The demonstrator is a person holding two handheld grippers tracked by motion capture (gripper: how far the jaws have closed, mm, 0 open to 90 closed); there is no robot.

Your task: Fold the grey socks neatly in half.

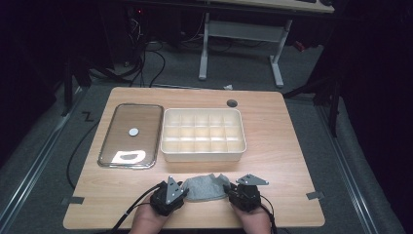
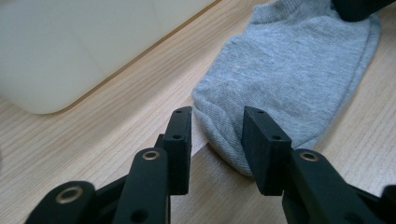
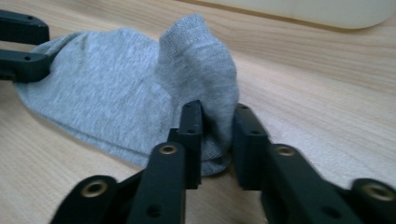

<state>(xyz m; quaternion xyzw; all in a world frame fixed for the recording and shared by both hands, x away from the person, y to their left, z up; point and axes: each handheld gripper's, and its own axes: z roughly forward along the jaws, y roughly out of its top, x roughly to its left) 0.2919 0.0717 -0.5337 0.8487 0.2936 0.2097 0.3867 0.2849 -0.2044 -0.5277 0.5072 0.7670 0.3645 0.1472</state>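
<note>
A grey sock [image 1: 204,186] lies flat on the wooden table near its front edge, between my two grippers. My left gripper [image 1: 184,191] stands open at the sock's left end. In the left gripper view the sock's [image 2: 289,70] rounded tip lies between the open jaws of that gripper [image 2: 217,126]. My right gripper [image 1: 228,190] is shut on the sock's right end. In the right gripper view a fold of sock [image 3: 196,60] rises pinched in the gripper [image 3: 218,126], and the left gripper [image 3: 46,46] shows at the far end.
A white box [image 1: 203,155] divided into several compartments sits just beyond the sock. To its left lies a shiny metal tray [image 1: 104,141] with a small white disc [image 1: 133,131] on it. Tape marks [image 1: 73,200] [image 1: 315,195] sit near the table's front corners.
</note>
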